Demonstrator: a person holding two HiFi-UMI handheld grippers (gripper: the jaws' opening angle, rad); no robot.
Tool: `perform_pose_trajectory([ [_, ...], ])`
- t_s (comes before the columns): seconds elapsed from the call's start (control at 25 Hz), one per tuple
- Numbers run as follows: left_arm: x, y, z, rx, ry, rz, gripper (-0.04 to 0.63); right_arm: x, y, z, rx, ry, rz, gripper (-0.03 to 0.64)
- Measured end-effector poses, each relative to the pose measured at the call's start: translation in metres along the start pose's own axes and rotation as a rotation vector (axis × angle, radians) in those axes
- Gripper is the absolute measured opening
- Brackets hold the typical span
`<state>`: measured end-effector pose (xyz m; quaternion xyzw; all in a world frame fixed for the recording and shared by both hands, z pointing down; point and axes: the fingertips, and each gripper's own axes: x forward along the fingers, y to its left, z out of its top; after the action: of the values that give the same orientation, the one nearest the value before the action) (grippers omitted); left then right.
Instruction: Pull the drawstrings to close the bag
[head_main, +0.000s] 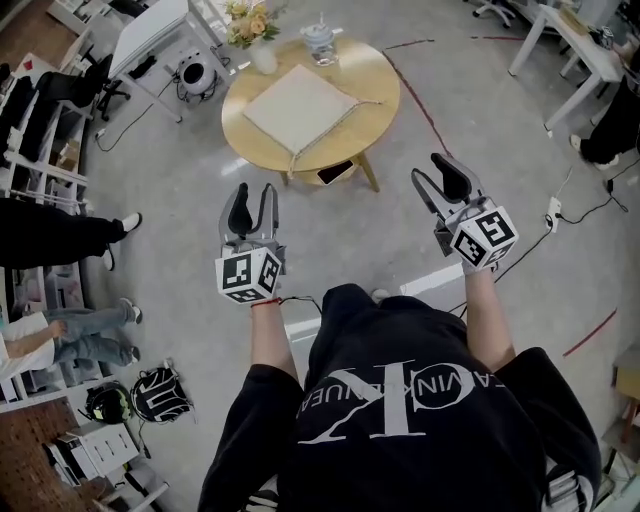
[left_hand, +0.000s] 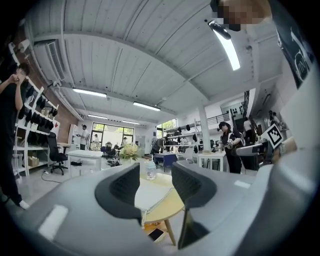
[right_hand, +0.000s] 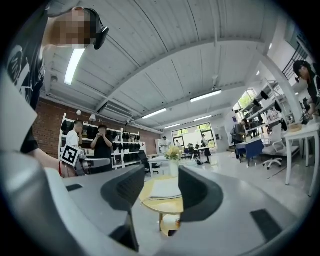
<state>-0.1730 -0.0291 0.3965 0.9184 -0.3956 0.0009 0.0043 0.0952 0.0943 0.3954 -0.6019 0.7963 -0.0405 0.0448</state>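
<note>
left gripper (head_main: 253, 196) and right gripper (head_main: 433, 172) both spread, empty, well short of the round wooden table (head_main: 378, 84); the flat cream cloth drawstring bag (head_main: 300, 108) lies on it, untouched; pinching cloth instead of thin cord would just drag it — perhaps into the white flower vase (head_main: 264, 60).

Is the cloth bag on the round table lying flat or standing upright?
Lying flat: in the head view the bag shows as a thin, spread-out square on the round table.
</note>
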Motion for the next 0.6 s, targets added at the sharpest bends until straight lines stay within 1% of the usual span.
perform_pose_trajectory([
  [0.08, 0.002, 0.004, 0.003, 0.015, 0.017, 0.017, 0.19, 0.002, -0.009, 0.0, 0.027, -0.007, -0.001, 0.179],
  [0.16, 0.002, 0.013, 0.005, 0.004, 0.022, 0.053, 0.19, 0.008, -0.018, -0.001, 0.055, -0.015, 0.002, 0.179],
  [0.24, 0.001, 0.021, 0.0, -0.006, 0.04, 0.08, 0.19, 0.016, -0.026, -0.006, 0.078, -0.014, 0.006, 0.181],
  [0.4, 0.002, 0.039, -0.015, 0.012, 0.091, 0.121, 0.19, 0.036, -0.035, -0.018, 0.104, -0.001, 0.025, 0.183],
  [0.52, 0.01, 0.057, -0.019, 0.016, 0.08, 0.166, 0.19, 0.057, -0.042, -0.026, 0.103, 0.014, 0.055, 0.183],
  [0.6, 0.02, 0.07, -0.024, -0.007, 0.063, 0.206, 0.19, 0.071, -0.047, -0.03, 0.076, 0.044, 0.09, 0.186],
])
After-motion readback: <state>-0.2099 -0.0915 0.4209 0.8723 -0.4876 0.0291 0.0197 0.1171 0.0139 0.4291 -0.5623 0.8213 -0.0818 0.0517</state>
